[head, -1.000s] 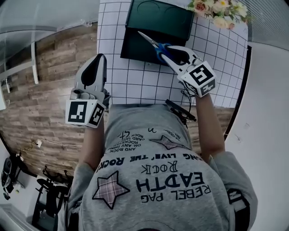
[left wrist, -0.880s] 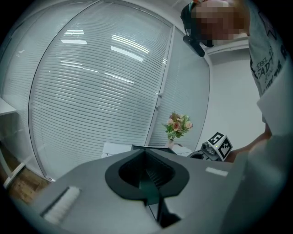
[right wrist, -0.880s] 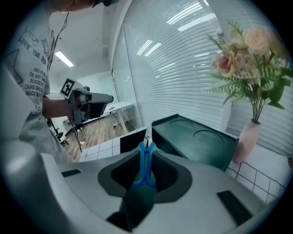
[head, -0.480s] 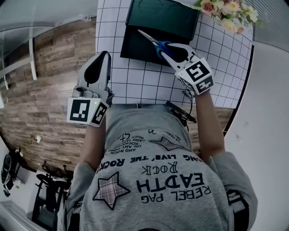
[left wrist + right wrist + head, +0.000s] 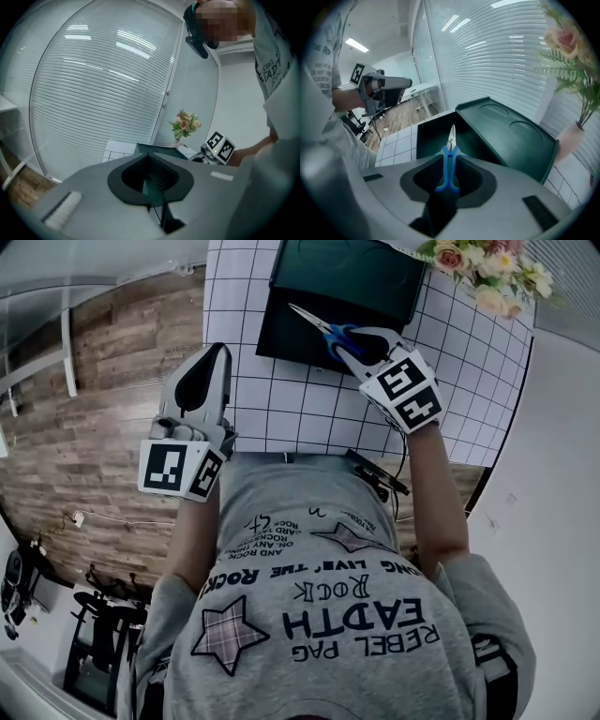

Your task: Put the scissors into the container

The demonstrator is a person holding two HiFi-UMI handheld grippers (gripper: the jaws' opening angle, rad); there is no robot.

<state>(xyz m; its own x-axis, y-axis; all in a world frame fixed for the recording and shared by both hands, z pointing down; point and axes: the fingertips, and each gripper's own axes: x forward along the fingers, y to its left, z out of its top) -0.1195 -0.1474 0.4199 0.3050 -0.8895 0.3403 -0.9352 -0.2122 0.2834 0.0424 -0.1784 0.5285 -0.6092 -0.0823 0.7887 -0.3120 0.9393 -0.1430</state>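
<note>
A pair of blue-handled scissors (image 5: pixel 323 326) (image 5: pixel 451 137) sticks out of my right gripper (image 5: pixel 361 345) (image 5: pixel 451 176), which is shut on the handles. The blades point forward over the near edge of the dark green container (image 5: pixel 281 338) (image 5: pixel 433 133). The container stands open, with its lid (image 5: pixel 347 273) (image 5: pixel 506 129) tilted back behind it. My left gripper (image 5: pixel 214 357) (image 5: pixel 152 180) hangs off the table's left edge over the wooden floor. Its jaws are together with nothing in them.
The container sits on a white gridded table (image 5: pixel 300 404). A vase of flowers (image 5: pixel 487 277) (image 5: pixel 572 70) stands at the table's far right corner. A black clip with a cable (image 5: pixel 375 474) lies at the table's near edge. Wooden floor (image 5: pixel 94 381) lies to the left.
The right gripper has edged slightly toward the far right with the scissors still in it. The left gripper has risen a little beside the table.
</note>
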